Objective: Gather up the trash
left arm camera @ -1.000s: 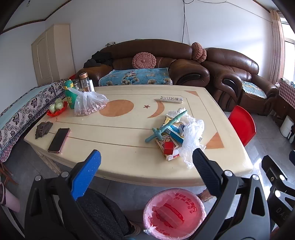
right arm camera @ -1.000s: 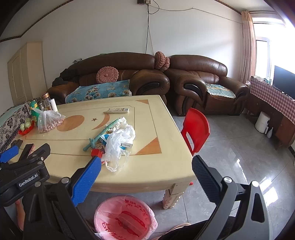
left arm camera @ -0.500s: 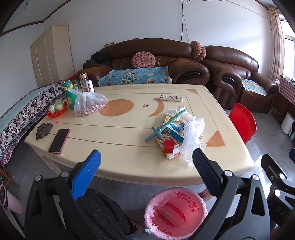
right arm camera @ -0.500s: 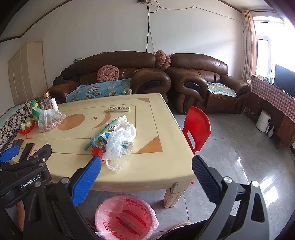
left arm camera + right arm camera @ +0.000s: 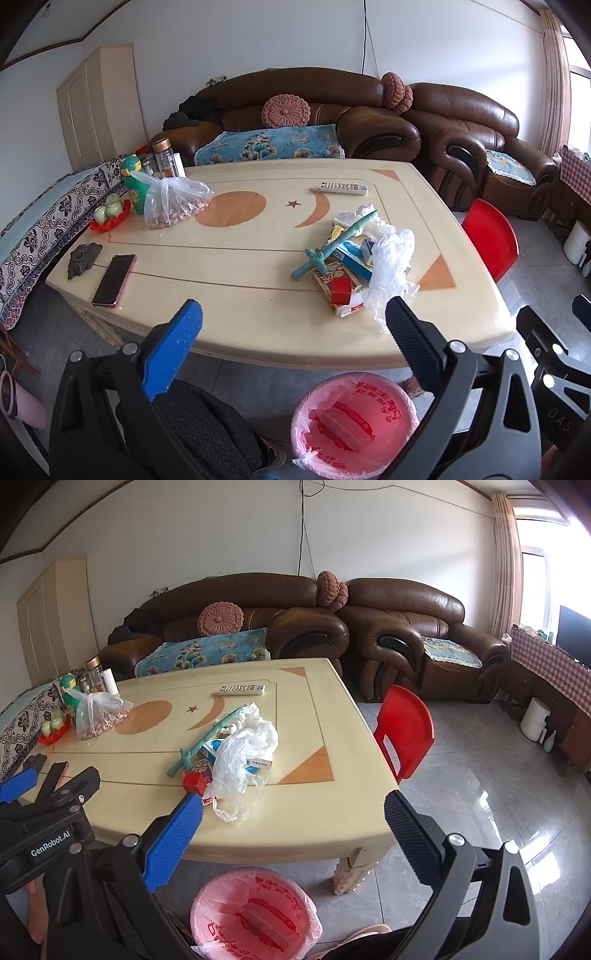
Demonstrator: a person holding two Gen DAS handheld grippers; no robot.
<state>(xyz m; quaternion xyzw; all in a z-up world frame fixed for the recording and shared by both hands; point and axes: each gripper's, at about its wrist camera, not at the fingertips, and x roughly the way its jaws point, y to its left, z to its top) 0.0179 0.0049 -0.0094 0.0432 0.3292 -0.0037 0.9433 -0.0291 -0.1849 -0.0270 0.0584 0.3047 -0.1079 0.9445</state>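
Note:
A heap of trash lies on the cream table [image 5: 240, 266]: a crumpled clear plastic bag [image 5: 391, 266] [image 5: 240, 760], small cartons [image 5: 336, 284], a red box [image 5: 194, 782] and a teal toy sword [image 5: 332, 247] [image 5: 203, 744]. A bin with a pink liner [image 5: 354, 424] [image 5: 255, 915] stands on the floor below the table's near edge. My left gripper [image 5: 293, 332] hangs open in front of the table, short of the heap. My right gripper [image 5: 293, 814] is open too, above the bin, with nothing between its fingers.
On the table also lie a phone [image 5: 113, 274], a remote [image 5: 343, 188], a bag of nuts [image 5: 173, 203], bottles [image 5: 166, 158] and a fruit dish [image 5: 110, 216]. A red chair [image 5: 406, 731] stands at the table's right. Brown sofas [image 5: 295, 627] line the back wall.
Both grippers have drifted slightly forward toward the table; the heap and bin look a little closer. Nothing was taken hold of.

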